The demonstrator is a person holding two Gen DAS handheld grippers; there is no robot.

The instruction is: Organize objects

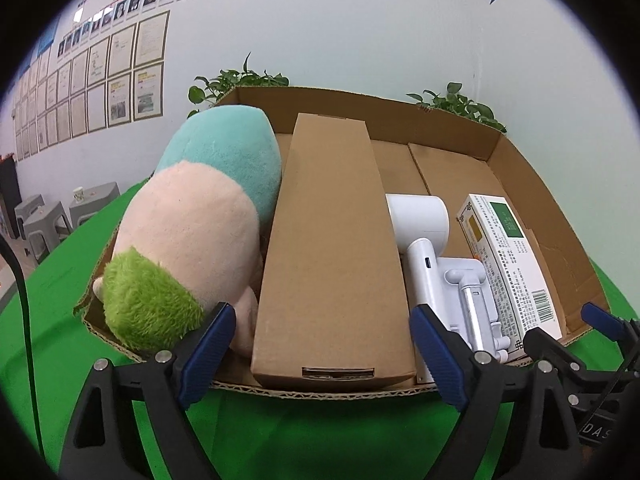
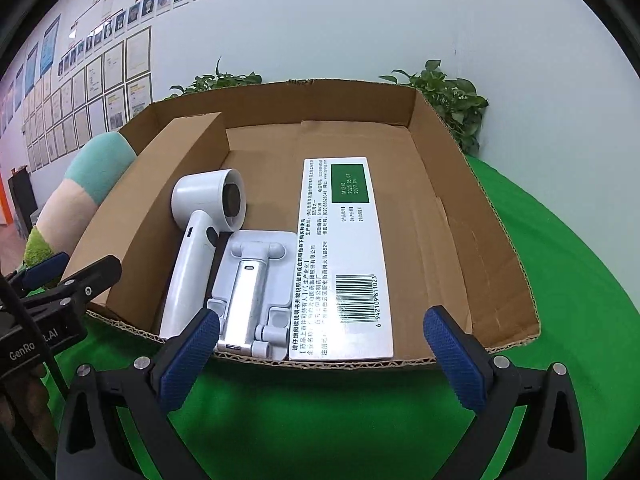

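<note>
Five things already lie side by side in the cardboard tray (image 2: 496, 240) — plush toy (image 1: 192, 224) far left, brown carton (image 1: 332, 248), handheld fan (image 2: 200, 232), folding stand (image 2: 252, 280), medicine box (image 2: 344, 256) right — while left gripper (image 1: 324, 356) and right gripper (image 2: 320, 356) gape empty at its near edge, so little seems left.

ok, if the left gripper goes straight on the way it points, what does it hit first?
Probably the near end of the long brown carton, which lies centred between its open jaws in the cardboard tray; depth is uncertain.
</note>
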